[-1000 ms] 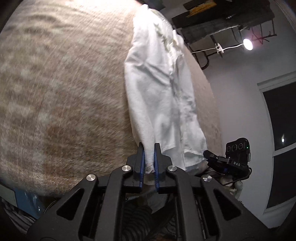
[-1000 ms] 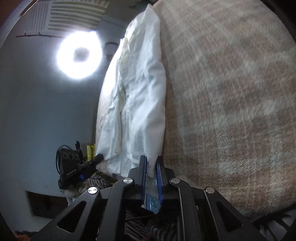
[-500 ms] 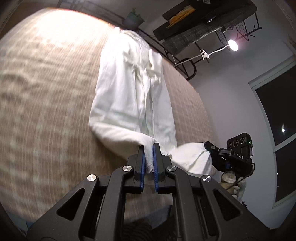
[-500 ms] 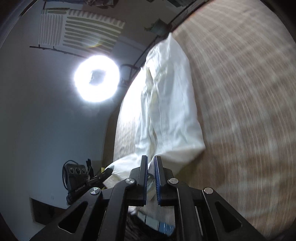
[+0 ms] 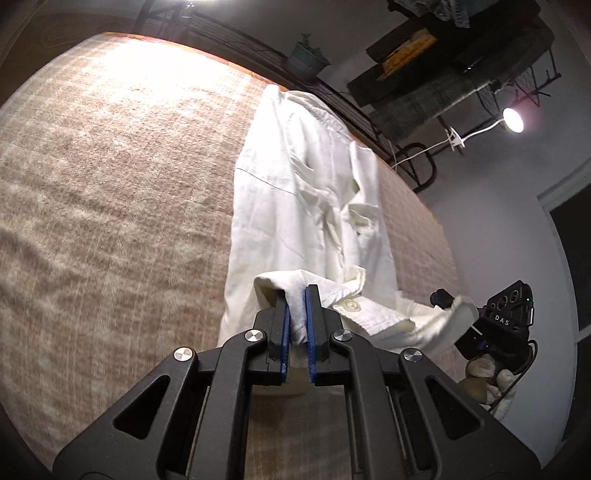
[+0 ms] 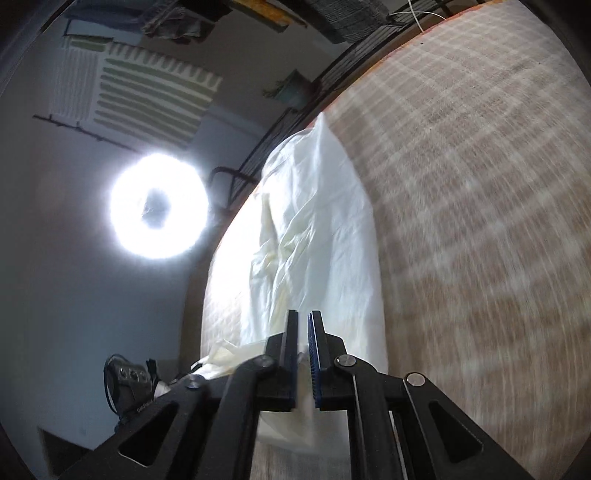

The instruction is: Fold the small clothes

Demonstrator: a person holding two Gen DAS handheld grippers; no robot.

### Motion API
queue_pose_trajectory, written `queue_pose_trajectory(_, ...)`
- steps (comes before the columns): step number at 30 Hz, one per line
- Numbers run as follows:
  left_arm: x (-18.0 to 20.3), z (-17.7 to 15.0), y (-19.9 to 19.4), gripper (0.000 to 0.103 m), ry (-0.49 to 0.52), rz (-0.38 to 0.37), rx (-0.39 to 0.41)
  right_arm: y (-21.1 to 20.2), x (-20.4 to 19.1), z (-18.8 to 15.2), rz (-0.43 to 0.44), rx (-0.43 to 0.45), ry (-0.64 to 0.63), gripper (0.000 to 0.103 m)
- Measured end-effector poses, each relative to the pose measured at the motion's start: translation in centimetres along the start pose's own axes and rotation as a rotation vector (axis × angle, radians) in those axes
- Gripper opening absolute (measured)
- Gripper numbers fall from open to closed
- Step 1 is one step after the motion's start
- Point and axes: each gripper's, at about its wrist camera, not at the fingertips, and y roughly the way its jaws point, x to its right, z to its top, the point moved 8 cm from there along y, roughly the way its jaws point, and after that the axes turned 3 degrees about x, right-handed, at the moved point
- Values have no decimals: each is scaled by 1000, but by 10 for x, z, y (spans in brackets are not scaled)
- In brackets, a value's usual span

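Note:
A small white buttoned shirt (image 5: pixel 306 192) lies lengthwise on a beige checked bed cover (image 5: pixel 110 177). Its near hem is lifted off the cover and doubled back toward the collar. My left gripper (image 5: pixel 297 295) is shut on one corner of that hem, white cloth pinched between the blue pads. The right gripper (image 5: pixel 448 301) shows at the right of the left wrist view, holding the other corner. In the right wrist view the right gripper (image 6: pixel 303 321) is shut on the shirt (image 6: pixel 317 229), cloth between its pads. The left gripper (image 6: pixel 147 384) shows dimly at lower left there.
A dark metal bed rail (image 5: pixel 229 33) runs along the far edge of the cover, with a potted plant (image 5: pixel 308 59) behind it. A ring light (image 6: pixel 159 210) glares to the left, and a clip lamp (image 5: pixel 513 120) shines at right. Shelves (image 5: pixel 454 74) hang above.
Both grippers have carried the shirt's hem up and away from the near edge toward the collar, so the lower part now folds over the upper part. More of the room shows.

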Motion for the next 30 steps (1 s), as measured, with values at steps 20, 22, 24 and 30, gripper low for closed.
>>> queue_pose_trajectory(20,-24,21,-10,43,37,35,78,-16,41,-15,-88,-95,-79,46)
queue_pose_trajectory(22,-23,13,1,43,51,35,35,-13,37,-18,-61,-121,-96,52)
queue_pose_trajectory(24,-20,4,11,43,77,34,-1,-6,34,-21,-55,-145,-119,57)
queue_pose_trajectory(30,-3,-12,33,32,192,63,-42,13,23,-21,-80,-156,-209,23)
